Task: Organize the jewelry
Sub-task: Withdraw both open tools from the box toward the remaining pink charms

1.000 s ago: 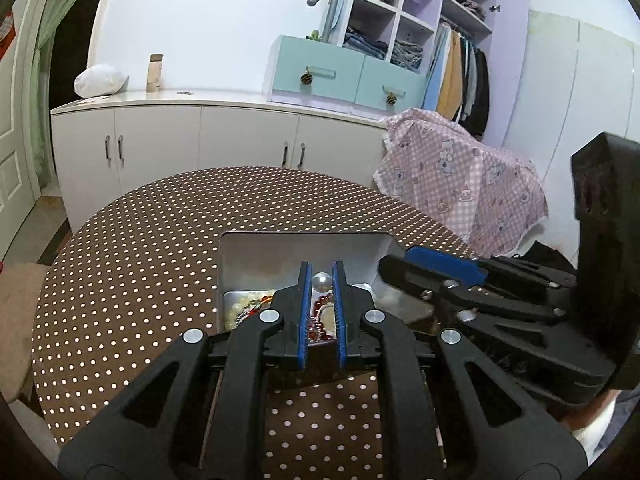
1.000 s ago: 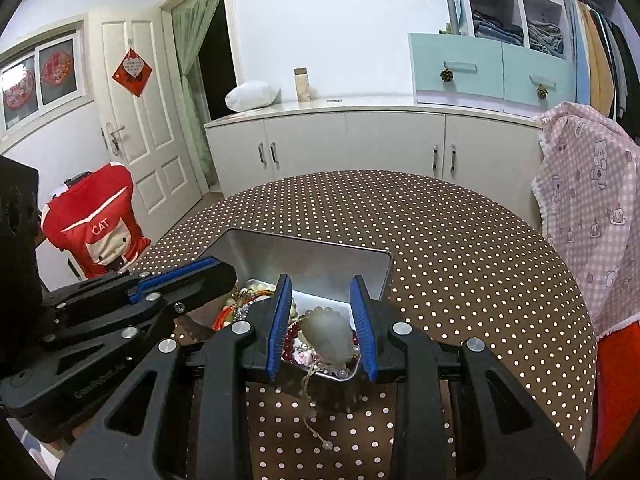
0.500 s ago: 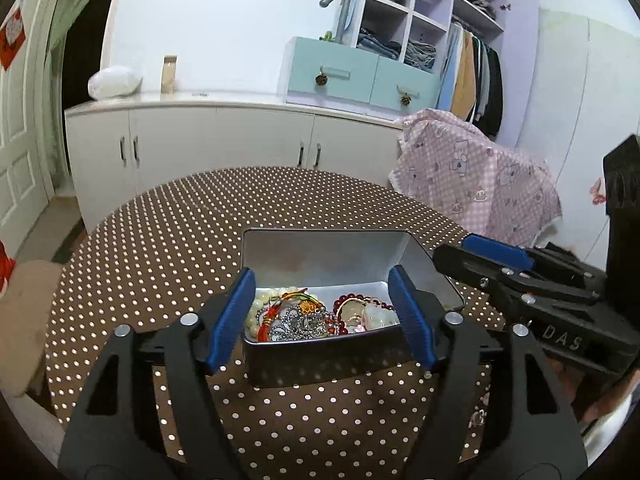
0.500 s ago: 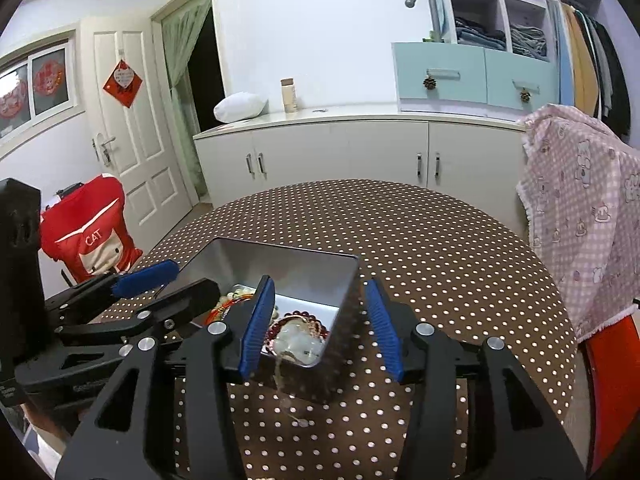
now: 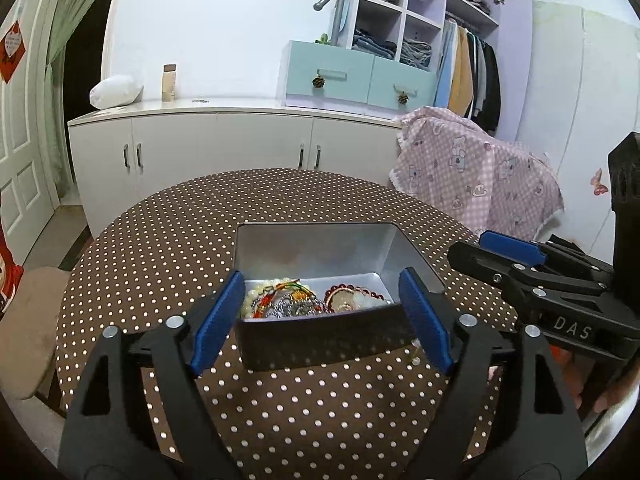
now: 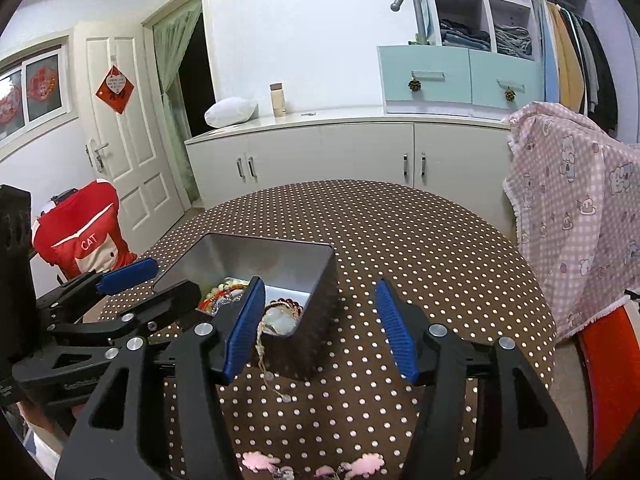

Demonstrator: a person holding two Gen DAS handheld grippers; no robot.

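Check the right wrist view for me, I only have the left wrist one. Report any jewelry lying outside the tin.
Observer: A pale bead strand hangs over the near wall of the metal tin and trails onto the polka-dot table.
Operator: Say whether the right tongs have hold of it.
Observer: No. The right tongs are open, with nothing clamped between them. The strand lies just inside their left finger.
Operator: List anything else near my edge of the table.
Observer: Two pink fluffy pieces lie on the table at the very bottom of that view, nearer than the tongs. I cannot tell what they are.
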